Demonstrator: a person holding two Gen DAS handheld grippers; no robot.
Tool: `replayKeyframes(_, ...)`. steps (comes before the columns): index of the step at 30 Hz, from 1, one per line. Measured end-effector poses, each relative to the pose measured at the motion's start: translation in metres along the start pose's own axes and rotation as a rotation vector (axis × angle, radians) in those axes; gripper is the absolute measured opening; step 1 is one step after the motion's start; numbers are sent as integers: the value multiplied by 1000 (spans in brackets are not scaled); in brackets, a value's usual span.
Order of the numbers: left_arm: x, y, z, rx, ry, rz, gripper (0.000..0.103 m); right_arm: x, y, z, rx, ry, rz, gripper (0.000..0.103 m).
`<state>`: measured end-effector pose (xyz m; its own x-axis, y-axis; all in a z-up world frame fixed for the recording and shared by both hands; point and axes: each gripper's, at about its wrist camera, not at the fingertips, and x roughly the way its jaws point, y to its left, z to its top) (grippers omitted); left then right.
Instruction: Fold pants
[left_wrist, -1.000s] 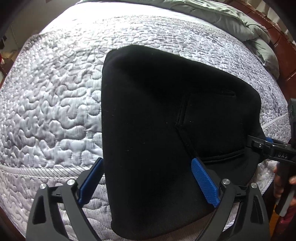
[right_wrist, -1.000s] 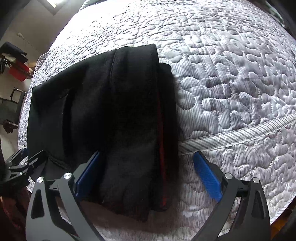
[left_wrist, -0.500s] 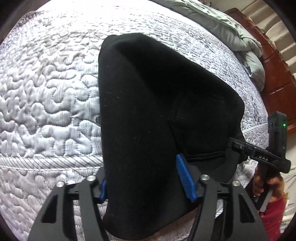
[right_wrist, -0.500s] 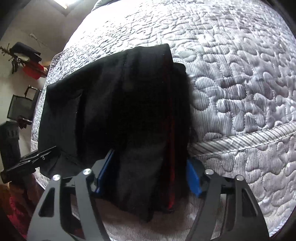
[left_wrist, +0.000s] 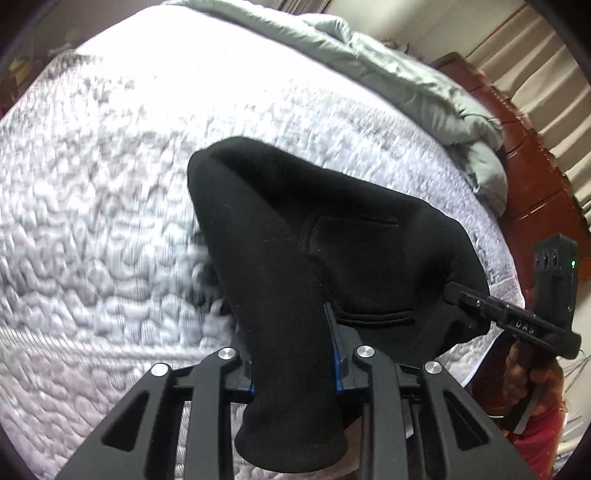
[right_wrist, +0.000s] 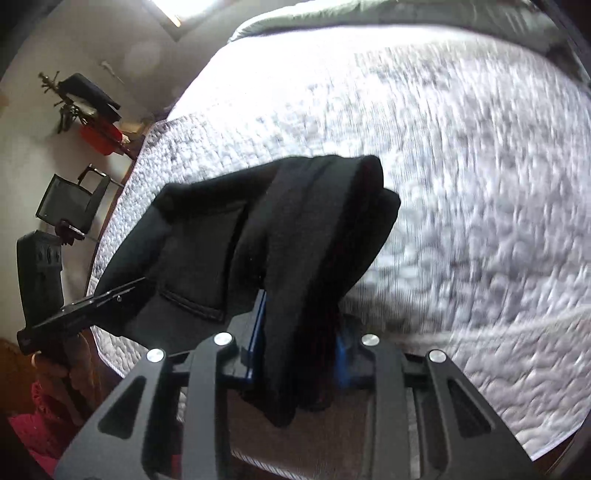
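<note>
Pants (left_wrist: 332, 236) pinched at near edge, stretching away over bed (left_wrist: 110, 221)
Left gripper (left_wrist: 293, 350) and right gripper (right_wrist: 299, 332) fingers each clamp cloth side by side

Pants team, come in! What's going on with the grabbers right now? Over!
Left gripper shut on pants, near edge. Right gripper shut on the other near corner. Pants lifted off the mattress. Nothing in the way.

A big bed (left_wrist: 110, 240) has a white bumpy quilted cover. Black pants (left_wrist: 295, 240) lie on it near the front edge, partly lifted up. A gray blanket (left_wrist: 424, 92) is bunched up at the far side of the bed.
</note>
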<state>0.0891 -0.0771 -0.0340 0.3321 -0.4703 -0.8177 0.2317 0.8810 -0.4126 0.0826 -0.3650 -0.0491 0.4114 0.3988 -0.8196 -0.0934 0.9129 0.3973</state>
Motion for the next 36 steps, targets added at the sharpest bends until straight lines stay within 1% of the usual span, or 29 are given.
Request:
replayKeyframes(1, -2, 0, 8, 0, -13, -4, 27, -4, 2, 7, -13, -9, -6, 30)
replayKeyframes(4, -3, -3, 39, 14, -71, -3, 27, -9, 5, 43, -45, -50, -15, 30)
replayKeyframes(7, 5, -3, 72, 13, -117, -3, 27, -5, -7, 76, -53, -74, -15, 30)
replayKeyframes(8, 10, -3, 85, 16, -130, -1, 27, 2, -12, 92, -45, -80, -9, 30)
replayKeyframes(11, 36, 3, 110, 35, -142, 16, 28, 25, -32, 121, -37, -81, 6, 30)
replayKeyframes(14, 62, 11, 117, 40, -117, 27, 29, 54, -53, 134, 5, -40, 34, 30)
replayKeyframes(16, 84, 25, 114, 33, -69, 32, 30, 76, -63, 137, 24, 2, 39, 31)
replayKeyframes(17, 93, 29, 112, 32, -48, 37, 32, 89, -71, 136, 28, 22, 32, 31)
replayKeyframes(18, 100, 34, 110, 34, -37, 40, 36, 93, -72, 137, 30, 27, 33, 34)
replayKeyframes(19, 105, 38, 105, 45, -41, 39, 42, 98, -80, 134, 40, 30, 54, 38)
replayKeyframes(20, 108, 40, 101, 67, -42, 47, 45, 99, -83, 131, 43, 31, 68, 41)
replayKeyframes(22, 113, 45, 91, 87, -34, 61, 54, 104, -95, 122, 36, 45, 71, 61)
replayKeyframes(23, 115, 48, 88, 86, -34, 58, 57, 106, -97, 118, 36, 55, 72, 65)
replayKeyframes(24, 115, 52, 86, 78, -34, 54, 62, 107, -101, 112, 43, 60, 87, 67)
replayKeyframes(25, 114, 55, 83, 67, -34, 54, 64, 104, -101, 107, 52, 52, 101, 68)
replayKeyframes(27, 105, 53, 79, 72, -47, 74, 64, 91, -101, 99, 66, 17, 114, 70)
replayKeyframes(30, 95, 44, 69, 138, -77, 146, 65, 74, -91, 88, 21, -18, 59, 75)
replayKeyframes(31, 94, 42, 64, 162, -82, 166, 65, 71, -90, 85, 4, -22, 44, 75)
replayKeyframes(32, 95, 42, 61, 163, -80, 174, 66, 72, -89, 82, -5, -11, 7, 75)
replayKeyframes(33, 98, 47, 60, 142, -73, 169, 67, 76, -90, 81, -4, 2, -21, 75)
replayKeyframes(34, 100, 51, 60, 115, -65, 158, 70, 81, -93, 82, 2, 15, -41, 75)
replayKeyframes(36, 104, 57, 61, 66, -57, 143, 74, 88, -95, 80, 27, 26, -45, 76)
